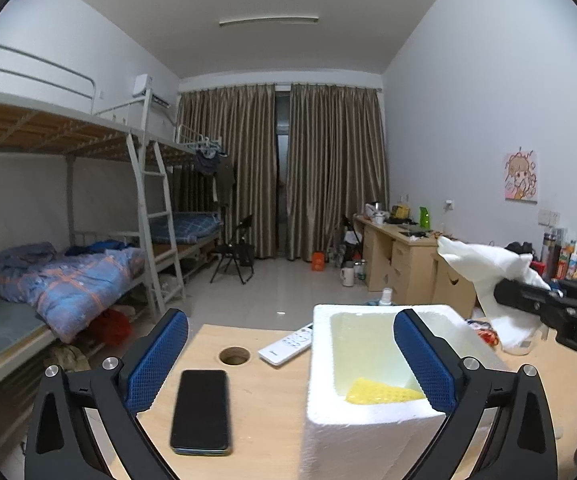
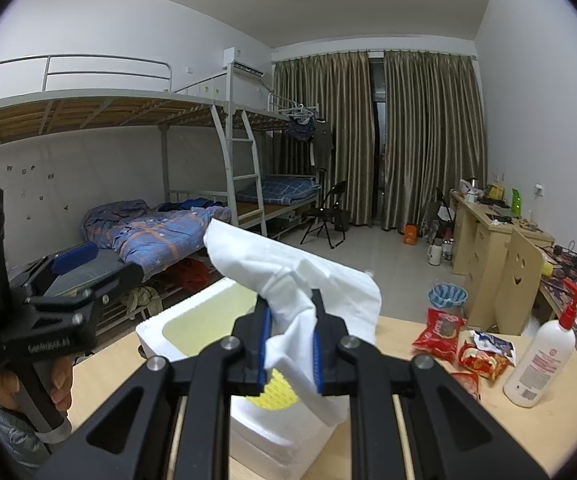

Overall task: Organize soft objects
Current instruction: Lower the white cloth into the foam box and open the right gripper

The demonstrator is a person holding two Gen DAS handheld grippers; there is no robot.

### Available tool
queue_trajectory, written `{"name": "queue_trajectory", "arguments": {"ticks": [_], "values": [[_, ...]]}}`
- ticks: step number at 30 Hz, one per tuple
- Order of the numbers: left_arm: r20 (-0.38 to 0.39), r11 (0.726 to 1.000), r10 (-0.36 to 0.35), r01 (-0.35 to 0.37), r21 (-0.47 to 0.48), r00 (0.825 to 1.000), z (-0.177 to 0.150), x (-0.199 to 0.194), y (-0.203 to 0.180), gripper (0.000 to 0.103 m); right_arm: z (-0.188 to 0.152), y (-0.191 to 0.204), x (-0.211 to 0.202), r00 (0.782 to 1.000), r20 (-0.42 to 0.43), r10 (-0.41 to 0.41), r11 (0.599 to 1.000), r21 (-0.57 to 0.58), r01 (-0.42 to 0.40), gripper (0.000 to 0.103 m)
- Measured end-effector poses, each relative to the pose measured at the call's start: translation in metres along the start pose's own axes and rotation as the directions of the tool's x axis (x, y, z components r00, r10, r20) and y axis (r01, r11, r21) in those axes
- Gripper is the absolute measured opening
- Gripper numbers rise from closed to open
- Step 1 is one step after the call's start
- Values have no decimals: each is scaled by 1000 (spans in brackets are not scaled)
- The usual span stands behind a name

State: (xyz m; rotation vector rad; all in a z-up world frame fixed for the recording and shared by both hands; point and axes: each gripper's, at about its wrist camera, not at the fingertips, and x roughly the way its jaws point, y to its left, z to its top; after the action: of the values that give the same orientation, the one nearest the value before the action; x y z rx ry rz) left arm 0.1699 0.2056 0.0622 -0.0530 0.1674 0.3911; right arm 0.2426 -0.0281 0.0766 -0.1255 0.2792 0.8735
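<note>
1. Dorm room: bunk beds (image 1: pixel 88 208) along one wall, brown curtains (image 1: pixel 284 168) at the far end, desks (image 1: pixel 400 256) along the other wall.
2. Wooden table (image 1: pixel 264 400) in front holds a white foam box (image 1: pixel 368 428), open top, yellowish inside.
3. Yellow sponge (image 1: pixel 380 392) lies in the box at its near end; also seen under the cloth in the right wrist view (image 2: pixel 276 392).
4. Left gripper (image 1: pixel 288 364) is spread wide with nothing between its blue pads (image 1: pixel 156 364); one finger over bare table, the other over the box's near rim.
5. Right gripper (image 2: pixel 290 344) is pinched onto a white cloth (image 2: pixel 288 280); the cloth bunches between the pads and fans out above the box, blocking much of the box interior from that camera.
6. In the left wrist view the cloth (image 1: pixel 484 268) hangs raised beside the box, off to the right.
7. Black phone (image 1: pixel 200 412) lies flat on the table, left of the box; white remote (image 1: pixel 288 344) just beyond, touching or nearly touching the box wall, cannot tell.
8. Round cable hole (image 1: pixel 234 356) in the tabletop near the remote.
9. Right of the box: red snack packets (image 2: pixel 456 344) and a white pump bottle (image 2: pixel 540 356) with red nozzle, upright.
10. Blue-lined bin (image 2: pixel 447 300) on the floor beyond the table edge.
</note>
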Motion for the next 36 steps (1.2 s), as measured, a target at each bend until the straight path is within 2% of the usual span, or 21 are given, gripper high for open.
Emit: {"name": "queue_trajectory", "arguments": {"ticks": [10, 21, 23, 25, 26, 28, 36], "values": [[5, 999, 6, -6, -45, 1000, -6, -8, 19, 103, 1, 10, 25, 999, -41, 14, 1000, -6, -14, 20], [-12, 999, 3, -3, -35, 1000, -8, -5, 18, 103, -2, 10, 40, 998, -51, 26, 1000, -13, -27, 21], [-13, 999, 2, -3, -33, 1000, -8, -5, 18, 103, -3, 11, 44, 998, -57, 24, 999, -24, -26, 27], [-13, 1000, 0, 0, -31, 1000, -7, -5, 17, 103, -4, 14, 46, 998, -60, 23, 999, -33, -25, 46], [-9, 1000, -4, 3, -31, 1000, -7, -5, 18, 103, -4, 14, 47, 998, -59, 26, 999, -32, -28, 51], [-9, 1000, -4, 3, -31, 1000, -7, -6, 18, 103, -5, 14, 46, 998, -57, 26, 999, -27, -28, 72], [-24, 999, -11, 9, -49, 1000, -6, -4, 23, 103, -4, 9, 43, 999, -45, 16, 1000, -5, -16, 84]]}}
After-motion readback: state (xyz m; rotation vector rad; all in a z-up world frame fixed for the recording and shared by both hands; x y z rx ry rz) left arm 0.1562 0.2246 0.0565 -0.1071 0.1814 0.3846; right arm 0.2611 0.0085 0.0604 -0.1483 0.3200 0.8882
